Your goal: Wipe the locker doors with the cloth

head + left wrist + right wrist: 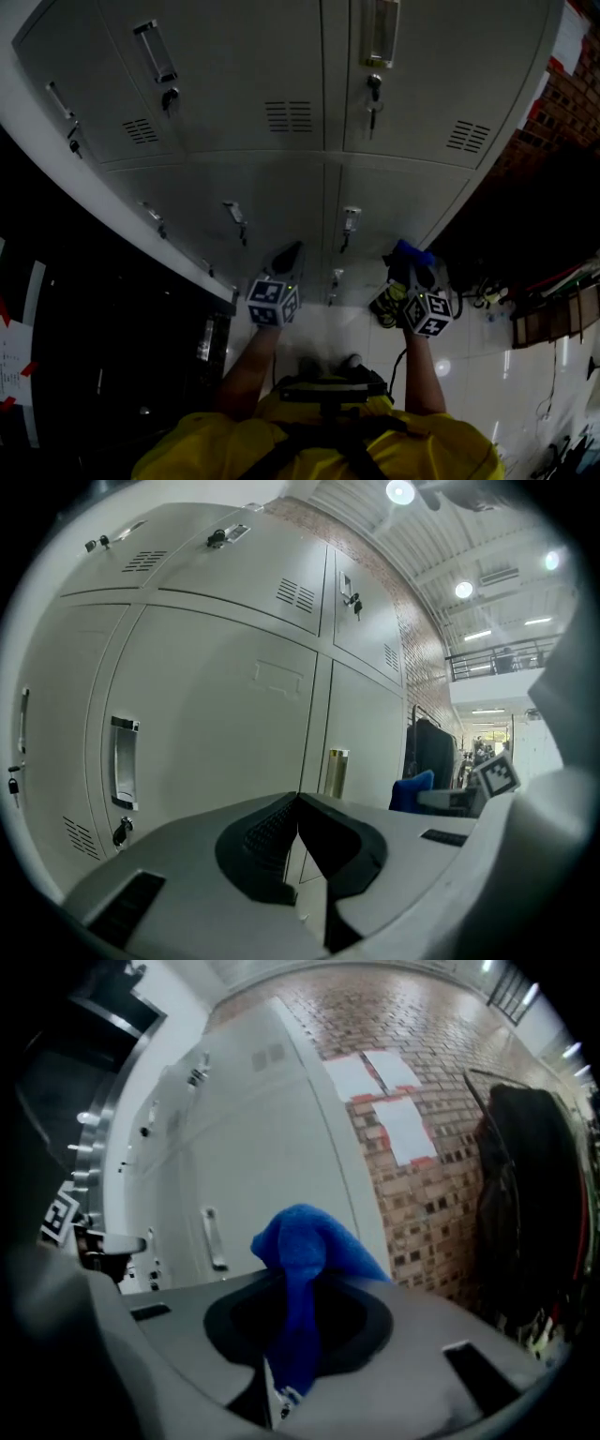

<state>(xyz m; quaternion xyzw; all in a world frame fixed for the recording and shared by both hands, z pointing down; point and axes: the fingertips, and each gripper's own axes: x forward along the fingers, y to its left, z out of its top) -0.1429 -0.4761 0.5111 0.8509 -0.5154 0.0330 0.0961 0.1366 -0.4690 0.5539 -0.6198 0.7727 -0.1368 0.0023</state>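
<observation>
the right gripper point(298, 1283) pinches a blue cloth point(306, 1241); the left gripper point(298, 803) is closed, empty. only the left gripper view shows ceiling lights point(400, 491) above the lockers point(216, 724).

No legible text, number or brand anywhere. Left marker cube point(273, 302) and right marker cube point(427, 314): black-and-white square patterns only, no characters. Label holder point(382, 33) on upper locker door point(441, 84): washed out, unreadable. White sheets point(394, 1110) on brick wall point(441, 1176): nothing legible. Sheet point(11, 361) at left edge, head view: faint print, too small to read.
</observation>
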